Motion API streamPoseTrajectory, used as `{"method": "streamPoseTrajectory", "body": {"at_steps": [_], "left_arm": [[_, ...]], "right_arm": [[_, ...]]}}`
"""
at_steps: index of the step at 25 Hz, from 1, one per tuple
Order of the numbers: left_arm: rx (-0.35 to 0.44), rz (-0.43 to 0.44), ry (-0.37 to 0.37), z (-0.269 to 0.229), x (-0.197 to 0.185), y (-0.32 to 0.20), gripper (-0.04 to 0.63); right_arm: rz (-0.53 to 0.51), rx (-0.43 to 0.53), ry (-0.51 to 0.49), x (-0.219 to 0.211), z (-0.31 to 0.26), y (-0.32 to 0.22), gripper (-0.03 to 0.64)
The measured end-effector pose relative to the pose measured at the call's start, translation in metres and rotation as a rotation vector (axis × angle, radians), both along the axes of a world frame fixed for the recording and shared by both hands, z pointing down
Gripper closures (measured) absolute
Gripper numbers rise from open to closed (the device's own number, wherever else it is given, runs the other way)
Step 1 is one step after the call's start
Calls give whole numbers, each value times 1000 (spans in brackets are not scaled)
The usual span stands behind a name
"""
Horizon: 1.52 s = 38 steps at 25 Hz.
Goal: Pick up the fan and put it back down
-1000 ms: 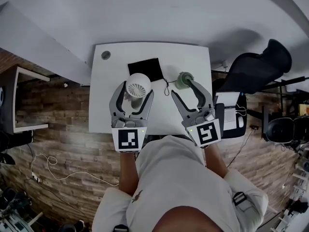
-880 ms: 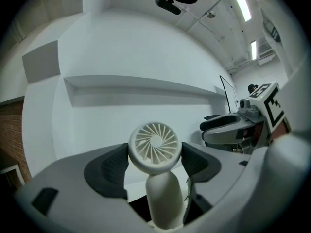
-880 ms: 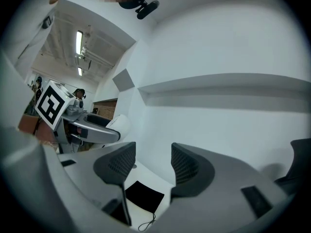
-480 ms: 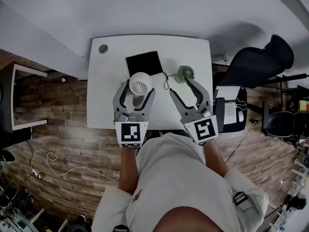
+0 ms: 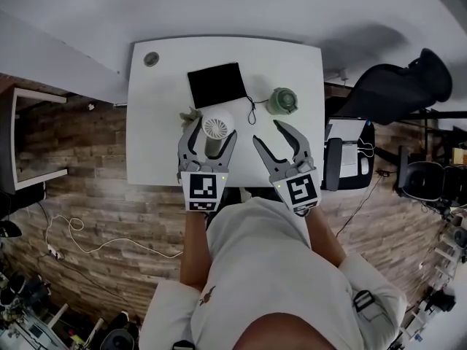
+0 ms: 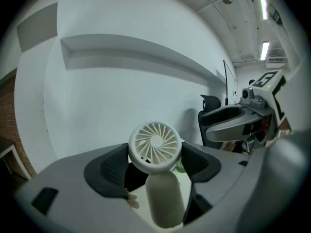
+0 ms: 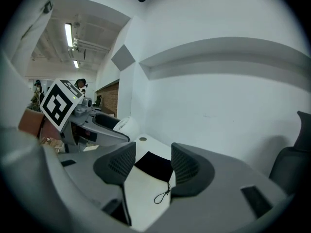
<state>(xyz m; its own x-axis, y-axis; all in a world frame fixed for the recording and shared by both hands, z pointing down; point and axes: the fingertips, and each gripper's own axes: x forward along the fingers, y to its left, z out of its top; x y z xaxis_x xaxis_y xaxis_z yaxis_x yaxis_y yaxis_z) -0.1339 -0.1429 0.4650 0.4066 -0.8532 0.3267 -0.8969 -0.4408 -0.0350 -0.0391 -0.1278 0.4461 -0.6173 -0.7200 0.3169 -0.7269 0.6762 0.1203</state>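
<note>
A white handheld fan (image 5: 217, 125), round grille up and handle (image 5: 212, 149) toward me, sits between the jaws of my left gripper (image 5: 214, 128), over the middle of the white table (image 5: 153, 137). In the left gripper view the fan (image 6: 155, 147) fills the gap, its head against both pads, so the left gripper (image 6: 155, 161) is shut on it. My right gripper (image 5: 268, 131) hovers open and empty beside it on the right. Between its jaws, the right gripper (image 7: 149, 166) view shows only table, and the fan (image 7: 124, 125) at left.
A black pad (image 5: 215, 84) lies at the back of the table, with a thin black cord (image 5: 252, 117) beside it. A round green object (image 5: 282, 101) stands back right. A small pale item (image 5: 188, 114) lies left of the fan. An office chair (image 5: 387, 97) stands to the right.
The left gripper, with the fan in it, has drawn away from the black pad toward the table's near edge. The right gripper has drawn back from the green object.
</note>
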Motion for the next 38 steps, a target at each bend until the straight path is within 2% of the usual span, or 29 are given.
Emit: {"method": "streamPoseTrajectory", "body": {"at_steps": [23,30,38], "left_arm": [[-387,22,-77,196,10,18,259],[-464,34,-98,231,13,21,259],[-516,30,-107,252,16,21,258]], "right_arm": [[-18,-341,115,-4,166,23,393],[-29,-396,134,-5,193,26,393],[-37,-429,147,-4,206,29,393]]}}
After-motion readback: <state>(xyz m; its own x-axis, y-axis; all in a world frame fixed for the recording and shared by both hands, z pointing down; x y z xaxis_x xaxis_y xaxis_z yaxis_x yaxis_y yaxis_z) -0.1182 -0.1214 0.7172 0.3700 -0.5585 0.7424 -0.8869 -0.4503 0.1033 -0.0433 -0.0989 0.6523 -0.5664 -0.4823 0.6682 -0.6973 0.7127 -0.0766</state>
